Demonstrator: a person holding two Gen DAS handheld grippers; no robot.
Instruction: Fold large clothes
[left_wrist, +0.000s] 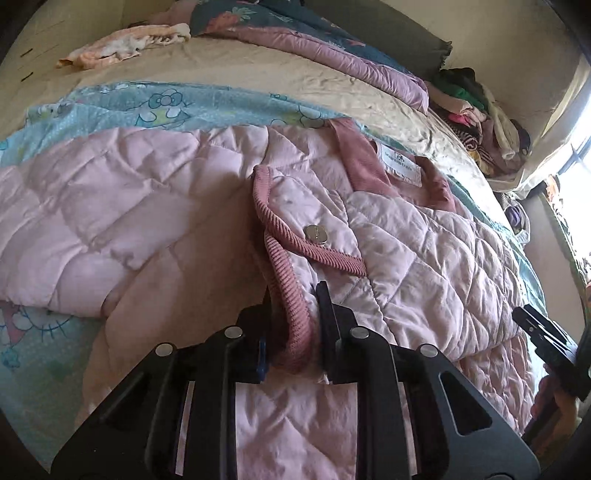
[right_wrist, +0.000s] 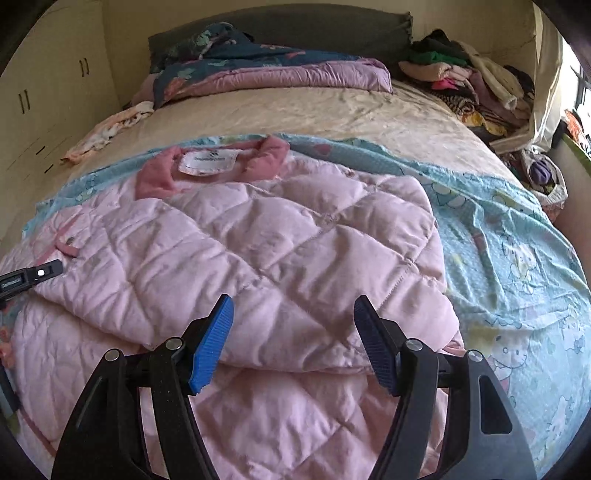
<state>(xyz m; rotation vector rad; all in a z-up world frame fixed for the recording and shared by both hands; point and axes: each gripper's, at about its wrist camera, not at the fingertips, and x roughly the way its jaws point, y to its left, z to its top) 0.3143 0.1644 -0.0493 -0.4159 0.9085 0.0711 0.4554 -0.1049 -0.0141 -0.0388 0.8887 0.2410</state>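
A pale pink quilted jacket (left_wrist: 406, 240) (right_wrist: 277, 229) lies spread on the bed, its darker pink collar (right_wrist: 155, 177) and white label (right_wrist: 207, 160) toward the headboard. One side is folded over the body. My left gripper (left_wrist: 295, 295) is shut on the jacket's ribbed pink front edge (left_wrist: 280, 254), just below a metal snap (left_wrist: 316, 233). In the right wrist view the left gripper's tip (right_wrist: 40, 275) shows at the far left. My right gripper (right_wrist: 292, 301) stands open just above the folded-over part near its lower edge, blue pads (right_wrist: 212, 343) not pressing on the cloth. It also shows at the right edge (left_wrist: 543, 332) of the left wrist view.
A light blue cartoon-print sheet (right_wrist: 498, 229) lies under the jacket on the beige mattress (right_wrist: 332, 118). A purple and dark floral quilt (right_wrist: 295, 74) lies by the headboard, a heap of clothes (right_wrist: 461, 81) at the far right. A small peach cloth (right_wrist: 110, 129) lies left, beside cupboards (right_wrist: 44, 92).
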